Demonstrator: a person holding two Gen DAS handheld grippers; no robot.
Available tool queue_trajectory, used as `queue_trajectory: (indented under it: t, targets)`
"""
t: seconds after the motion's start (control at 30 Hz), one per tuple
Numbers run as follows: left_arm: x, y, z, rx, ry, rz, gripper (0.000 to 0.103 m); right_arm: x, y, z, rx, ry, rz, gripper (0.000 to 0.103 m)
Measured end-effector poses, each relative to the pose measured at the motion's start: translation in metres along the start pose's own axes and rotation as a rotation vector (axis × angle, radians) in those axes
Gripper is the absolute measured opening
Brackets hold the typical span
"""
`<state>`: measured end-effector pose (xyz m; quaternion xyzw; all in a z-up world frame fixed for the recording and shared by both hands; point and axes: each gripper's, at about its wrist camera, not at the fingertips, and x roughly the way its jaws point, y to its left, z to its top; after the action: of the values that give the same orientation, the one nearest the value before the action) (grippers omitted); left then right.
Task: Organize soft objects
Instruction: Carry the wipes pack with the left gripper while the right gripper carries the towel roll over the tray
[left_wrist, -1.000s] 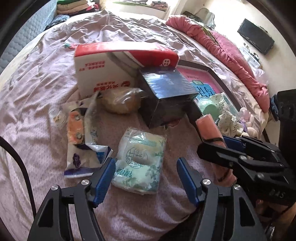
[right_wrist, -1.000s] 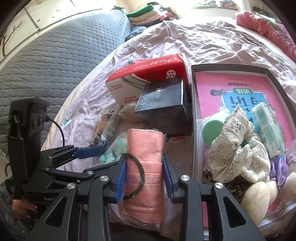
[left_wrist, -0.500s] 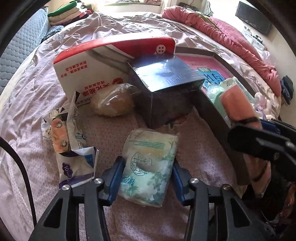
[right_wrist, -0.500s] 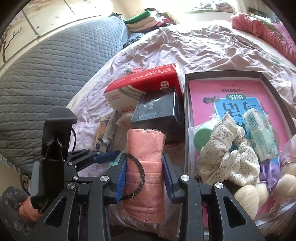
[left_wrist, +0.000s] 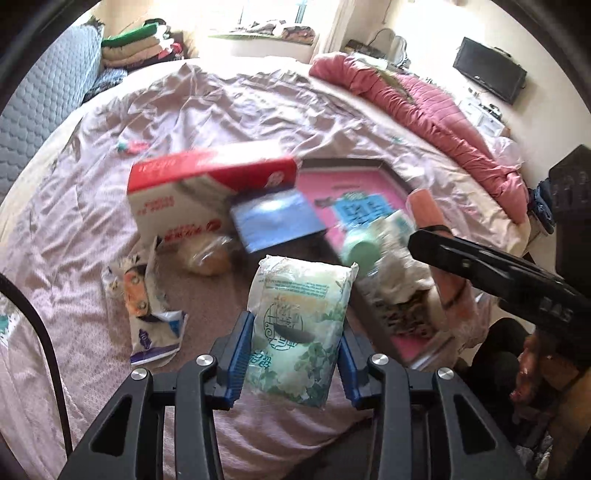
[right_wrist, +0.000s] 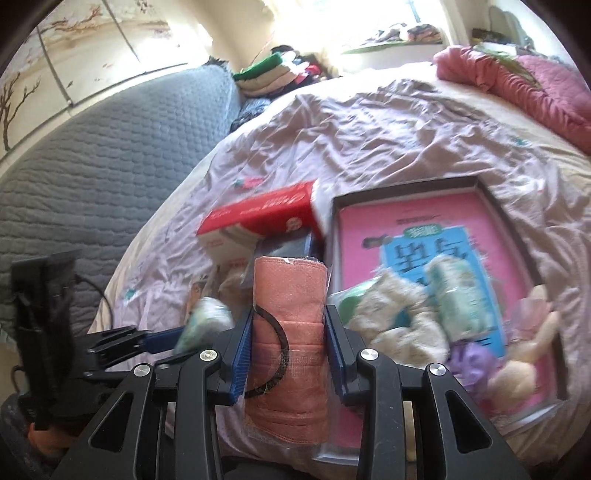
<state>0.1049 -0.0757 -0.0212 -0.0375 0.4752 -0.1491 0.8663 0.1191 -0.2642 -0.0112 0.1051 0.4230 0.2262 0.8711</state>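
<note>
Left gripper: bottom centre of the left wrist view; its jaws have just been closing, and the 2 blue pads now pinch the green tissue pack.
Green tissue pack: upright between those pads, lifted clear of the bedsheet, its printed face toward the camera; in the right wrist view it is a blurred pale shape at lower left.
Right gripper: bottom centre of the right wrist view, jaws pressed in on the pink cloth roll.
Pink cloth roll: wrapped in clear film with 1 black band around it, standing upright between the pads; in the left wrist view it shows at the right, above the other gripper's black frame.
Snack wrappers: lying on the bedsheet, left of centre.
Wrapped bun: just behind the wrappers, against the red-and-white box.
Bedsheet: crumpled lilac, filling the middle.
Red-and-white box: mid-frame, touching the dark box to its right.
Tray: dark-rimmed with a pink floor, centre right, holding floral cloth, a green round thing, a second pale pack and plush items.
Pink quilt: bunched at upper right, well apart from the tray.
Folded clothes: stacked at upper left.
</note>
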Motion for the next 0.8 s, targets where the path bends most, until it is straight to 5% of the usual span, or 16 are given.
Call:
queue_trajectory:
  t: [0.8]
  targets:
    - [0.005, -0.11, 0.027, 0.138, -0.027, -0.037, 0.042, -0.08, -0.064, 0.011, 0.057, -0.159, -0.119, 0.037]
